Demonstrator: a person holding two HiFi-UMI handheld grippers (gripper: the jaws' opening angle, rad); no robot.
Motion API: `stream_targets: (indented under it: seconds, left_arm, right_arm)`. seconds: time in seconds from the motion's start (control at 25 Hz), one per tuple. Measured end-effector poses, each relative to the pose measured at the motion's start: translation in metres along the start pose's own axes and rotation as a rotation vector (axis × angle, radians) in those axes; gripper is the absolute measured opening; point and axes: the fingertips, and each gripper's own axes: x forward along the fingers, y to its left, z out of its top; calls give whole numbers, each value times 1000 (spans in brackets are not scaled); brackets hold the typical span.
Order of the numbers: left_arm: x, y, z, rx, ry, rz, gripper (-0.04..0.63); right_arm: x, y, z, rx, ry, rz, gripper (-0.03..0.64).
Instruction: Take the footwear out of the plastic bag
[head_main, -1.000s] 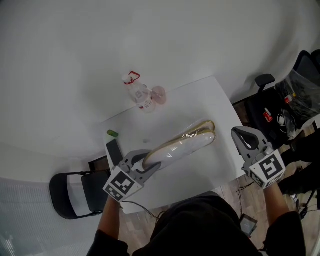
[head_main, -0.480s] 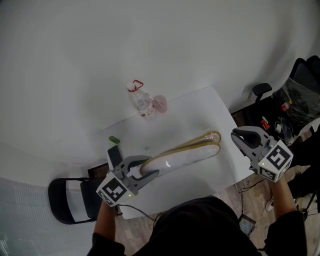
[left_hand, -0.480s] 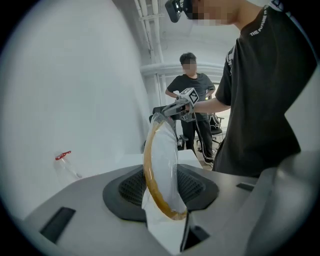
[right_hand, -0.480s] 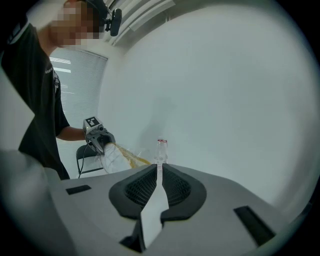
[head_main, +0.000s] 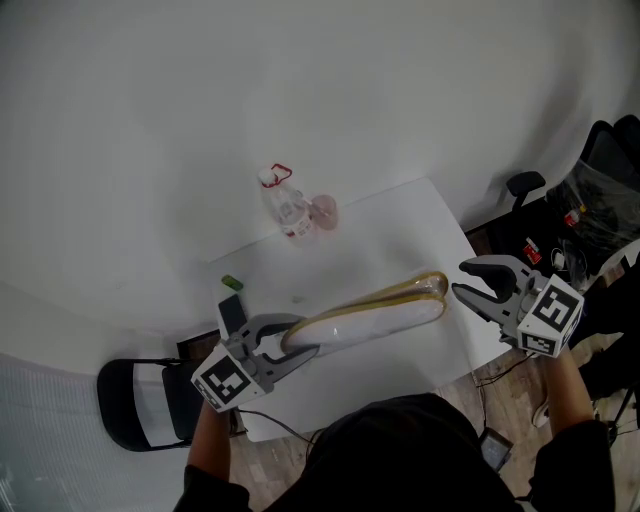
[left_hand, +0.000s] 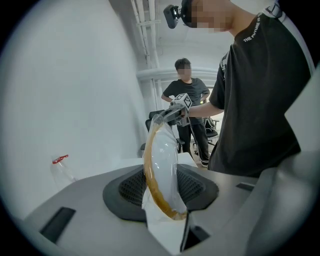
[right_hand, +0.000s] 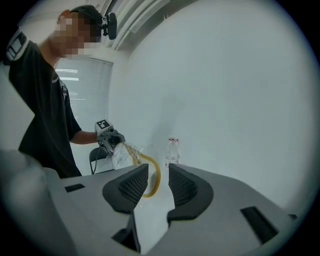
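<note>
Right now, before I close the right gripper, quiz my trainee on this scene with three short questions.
1. True or false: the left gripper grips the bagged footwear.
2. The right gripper is: A) shut on the bag, B) open, C) out of view.
3. What stands near the table's far edge?
Key: 1 true. 2 B; its jaws have just been opening, with nothing gripped between them. 3 a clear bottle.

White table (head_main: 385, 240): clear bottle (head_main: 288, 210) at far edge, green item (head_main: 232, 283), black slab (head_main: 231, 312) near left edge.
</note>
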Motion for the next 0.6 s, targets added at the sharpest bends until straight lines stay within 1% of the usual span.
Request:
stream_targets:
  seconds: [0.16, 0.24, 0.4, 0.6]
  left_arm:
    - [-1, -3, -3, 5, 5, -19, 178]
    - [-1, -4, 0, 0, -4, -29, 178]
    - [-3, -1, 2, 3, -21, -43, 176]
    - [-8, -1, 5, 7, -41, -44, 173]
  right_arm:
    - [1, 1, -3, 13, 6, 18, 138]
    - [4, 4, -6, 24, 16, 41, 145]
    - [11, 16, -8, 52, 21, 128, 170]
    - [8, 33, -2, 85, -7, 233, 172]
